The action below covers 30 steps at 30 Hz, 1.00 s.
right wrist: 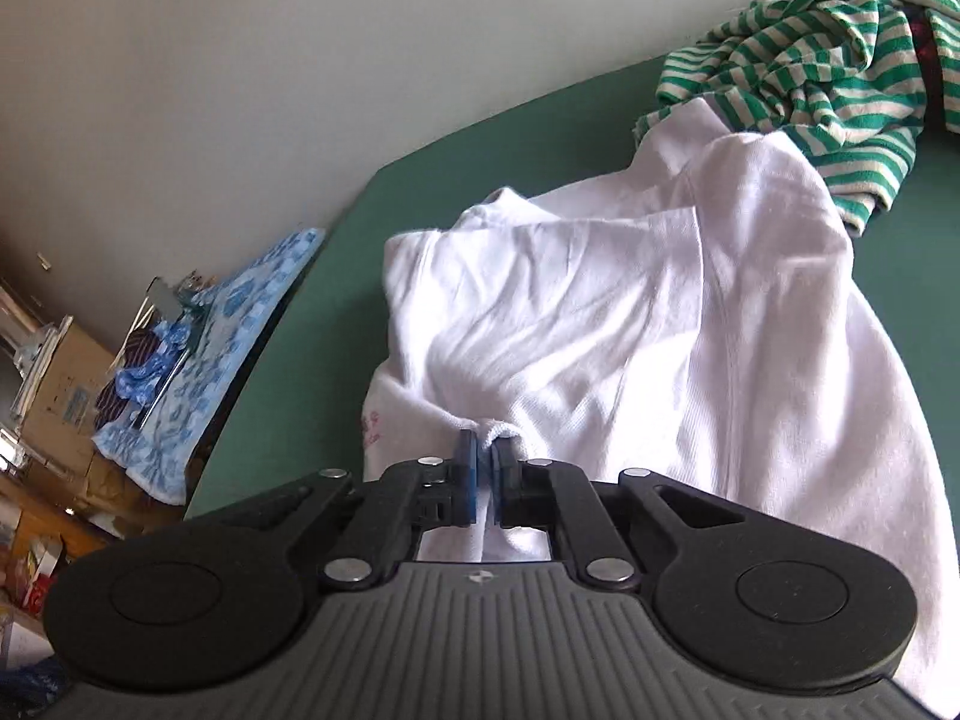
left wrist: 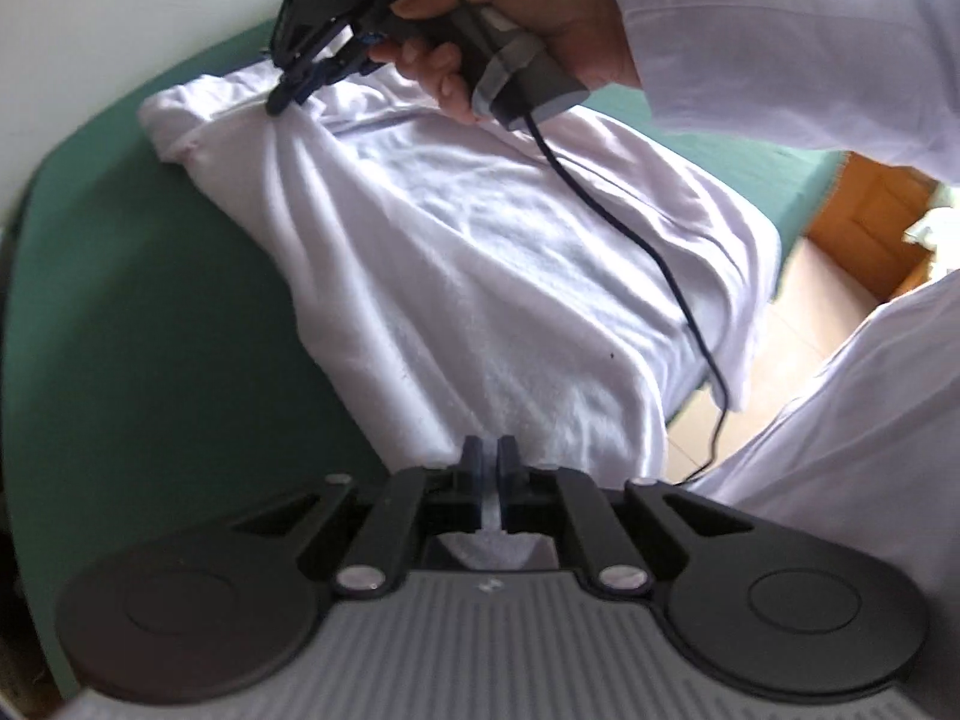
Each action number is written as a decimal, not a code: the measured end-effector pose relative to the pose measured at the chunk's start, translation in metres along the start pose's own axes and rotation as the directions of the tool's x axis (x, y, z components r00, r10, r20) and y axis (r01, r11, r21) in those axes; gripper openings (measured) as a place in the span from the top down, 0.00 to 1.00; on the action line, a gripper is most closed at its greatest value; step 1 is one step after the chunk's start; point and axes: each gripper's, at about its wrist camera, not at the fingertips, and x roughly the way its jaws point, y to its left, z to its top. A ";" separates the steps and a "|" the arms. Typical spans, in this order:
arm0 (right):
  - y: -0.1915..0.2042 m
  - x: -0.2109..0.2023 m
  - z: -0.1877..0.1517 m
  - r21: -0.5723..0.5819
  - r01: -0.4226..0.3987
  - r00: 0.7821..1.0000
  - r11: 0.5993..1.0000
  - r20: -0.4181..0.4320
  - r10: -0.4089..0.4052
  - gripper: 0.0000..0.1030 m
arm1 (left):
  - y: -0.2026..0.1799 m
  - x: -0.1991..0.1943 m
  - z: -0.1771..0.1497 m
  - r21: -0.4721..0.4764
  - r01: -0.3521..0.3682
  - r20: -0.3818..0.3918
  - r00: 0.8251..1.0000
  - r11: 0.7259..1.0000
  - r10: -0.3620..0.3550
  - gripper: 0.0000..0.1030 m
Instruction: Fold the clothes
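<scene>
Left wrist view: the left hand-held gripper sits low at the near edge, its dark blue pads pressed together on a fold of the white garment. The cloth is soft, ribbed knit, creased, spread over the green counter and hanging off its right edge. At the far end a person's hand, in a white sleeve, grips the right hand-held gripper pointing down, its tips pinching the garment's far edge. A thin black cable trails from its handle.

Right wrist view: the right hand-held gripper has its blue pads closed on a bunched hem of the white garment. A crumpled green-and-cream striped garment lies at the far right, touching it. A blue patterned cloth lies beyond the counter's left edge.
</scene>
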 end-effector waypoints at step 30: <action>-0.010 -0.048 0.015 -0.022 0.261 0.959 0.965 0.119 -0.257 0.76 | 0.037 0.008 0.012 0.105 0.255 0.022 0.966 0.961 -0.258 0.71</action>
